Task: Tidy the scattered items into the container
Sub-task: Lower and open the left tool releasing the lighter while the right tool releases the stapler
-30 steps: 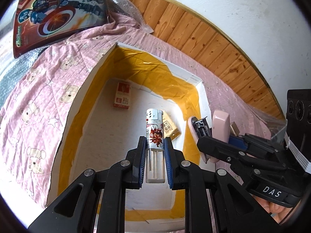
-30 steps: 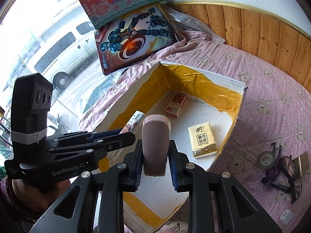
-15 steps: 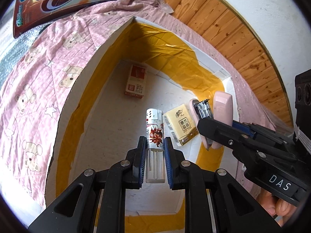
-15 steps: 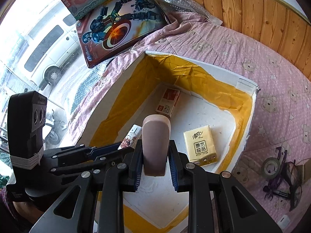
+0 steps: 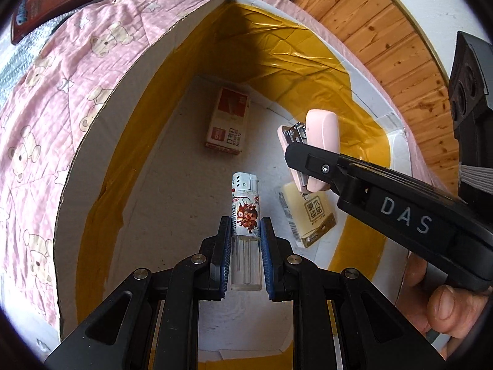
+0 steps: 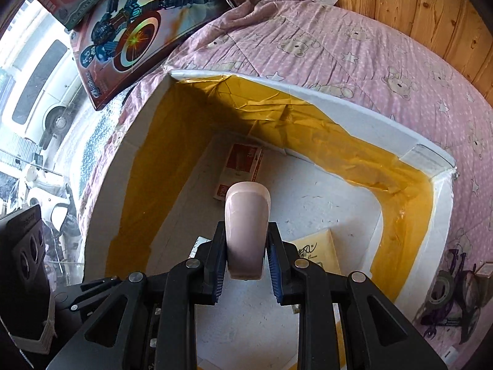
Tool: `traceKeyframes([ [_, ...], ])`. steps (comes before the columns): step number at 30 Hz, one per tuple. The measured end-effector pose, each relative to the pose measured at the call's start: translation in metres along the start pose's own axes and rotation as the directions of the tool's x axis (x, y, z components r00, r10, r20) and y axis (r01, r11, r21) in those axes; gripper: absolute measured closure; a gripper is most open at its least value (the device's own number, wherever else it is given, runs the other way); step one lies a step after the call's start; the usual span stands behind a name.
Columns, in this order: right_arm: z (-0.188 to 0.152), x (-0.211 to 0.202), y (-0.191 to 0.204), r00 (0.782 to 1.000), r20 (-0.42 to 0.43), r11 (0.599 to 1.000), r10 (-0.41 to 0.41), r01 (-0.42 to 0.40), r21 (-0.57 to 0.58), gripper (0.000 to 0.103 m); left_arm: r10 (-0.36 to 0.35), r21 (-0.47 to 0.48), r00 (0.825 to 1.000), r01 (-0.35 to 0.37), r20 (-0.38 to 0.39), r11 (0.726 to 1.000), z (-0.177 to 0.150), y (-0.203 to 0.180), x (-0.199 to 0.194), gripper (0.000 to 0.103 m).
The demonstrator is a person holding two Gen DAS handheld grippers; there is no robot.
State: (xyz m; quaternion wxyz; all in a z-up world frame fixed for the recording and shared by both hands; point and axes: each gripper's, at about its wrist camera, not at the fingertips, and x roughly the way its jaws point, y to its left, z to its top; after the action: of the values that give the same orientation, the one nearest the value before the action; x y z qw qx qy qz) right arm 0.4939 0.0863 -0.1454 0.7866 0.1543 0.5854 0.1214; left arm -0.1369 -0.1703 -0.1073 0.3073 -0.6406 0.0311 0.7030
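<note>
1. The left gripper (image 5: 246, 246) is clamped on a clear plastic lighter with a red cartoon label (image 5: 245, 212), its blue-padded fingers (image 5: 224, 256) pressing both flat sides. The metal head of the lighter points forward, down into the box.
2. The right gripper (image 6: 245, 262) grips a pale pink stapler (image 6: 246, 231) between its own blue pads, rounded nose forward. From the left wrist view the same stapler (image 5: 320, 141) shows its metal mouth slightly parted.
3. Both tools hang over the open white cardboard box lined with yellow tape (image 5: 148, 71), which sits on a pink quilt printed with teddy bears (image 5: 61, 71).
4. On the box floor lies a small red-and-white box of staples (image 5: 228, 123), towards the far corner.
5. Nearer the right wall lies a cream-yellow pack of tissues (image 5: 308, 215), just beneath the stapler and partly hidden by it.
6. Outside the box, on the quilt to the right, sit a grey roll of tape (image 6: 439, 289) and a dark purple tangle that looks like glasses (image 6: 456, 308), too blurred to be sure.
7. A toy box printed with a robot and a round shield (image 6: 138, 30) rests at the quilt's far edge, against the window.
</note>
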Motion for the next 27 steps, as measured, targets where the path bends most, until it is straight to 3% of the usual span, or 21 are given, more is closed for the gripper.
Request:
traceKeyframes([
  [17,0.031,0.048,-0.014,0.991,-0.068,0.985,-0.118,0.125,0.117,0.077,0.063,-0.021,0.995,-0.064,-0.081,0.998,0.021,0.005,0.037,0.084],
  [27,0.027,0.035,-0.013,0.994,-0.038,0.984,-0.099,0.103,0.142,0.074,0.078,-0.026,0.995,-0.080,-0.069,0.996,0.017,0.004,0.027,0.083],
])
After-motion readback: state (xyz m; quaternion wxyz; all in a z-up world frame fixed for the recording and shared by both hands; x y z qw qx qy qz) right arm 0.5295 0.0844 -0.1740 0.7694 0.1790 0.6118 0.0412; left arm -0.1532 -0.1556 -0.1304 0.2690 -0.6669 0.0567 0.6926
